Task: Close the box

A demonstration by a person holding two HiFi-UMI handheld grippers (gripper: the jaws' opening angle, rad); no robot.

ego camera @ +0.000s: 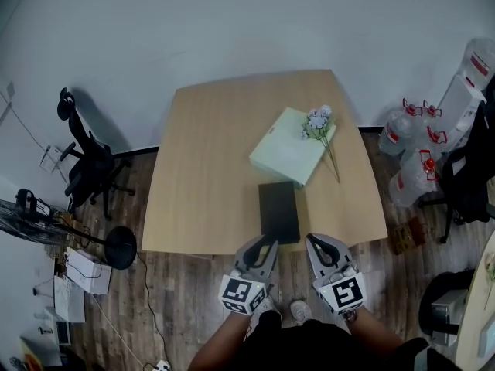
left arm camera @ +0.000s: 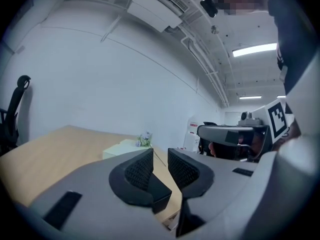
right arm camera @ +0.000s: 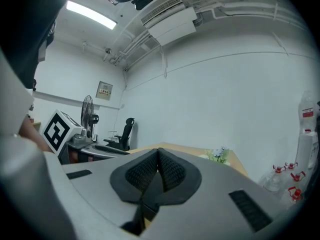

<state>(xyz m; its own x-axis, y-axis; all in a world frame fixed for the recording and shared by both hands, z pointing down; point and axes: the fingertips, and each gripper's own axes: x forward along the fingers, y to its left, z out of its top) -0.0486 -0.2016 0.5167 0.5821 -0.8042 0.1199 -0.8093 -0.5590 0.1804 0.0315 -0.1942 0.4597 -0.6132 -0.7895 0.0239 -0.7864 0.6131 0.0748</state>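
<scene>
While I held both grippers low, just short of the near edge of the table [ego camera: 209, 153] and over the wooden floor [ego camera: 182, 300], the black box [ego camera: 278, 211] lay flat on the table close to that edge. It was just ahead of the two sets of jaws and touched by neither. From above it showed only a plain dark top, and I could not tell whether its lid sat fully down.

The left gripper [ego camera: 261, 247] had its jaws a narrow gap apart, with nothing between the ribbed pads. Its own camera saw only bare tabletop through that gap. The right gripper [ego camera: 319, 244] had its jaws pressed together at the tips, pinching nothing.

Farther back and to the right on the table sat a pale green box [ego camera: 290, 154], turned at an angle. A small bunch of flowers [ego camera: 319, 120] lay across its far corner, the stems trailing down onto the wood. The black box's far end met the green one's near corner, touching or just beside it; I could not tell which.

Off the table, an office chair [ego camera: 87, 161] stood at the left, with a floor fan [ego camera: 31, 224] nearer me on that side. Several large water bottles [ego camera: 410, 157] were clustered at the right by the wall.
</scene>
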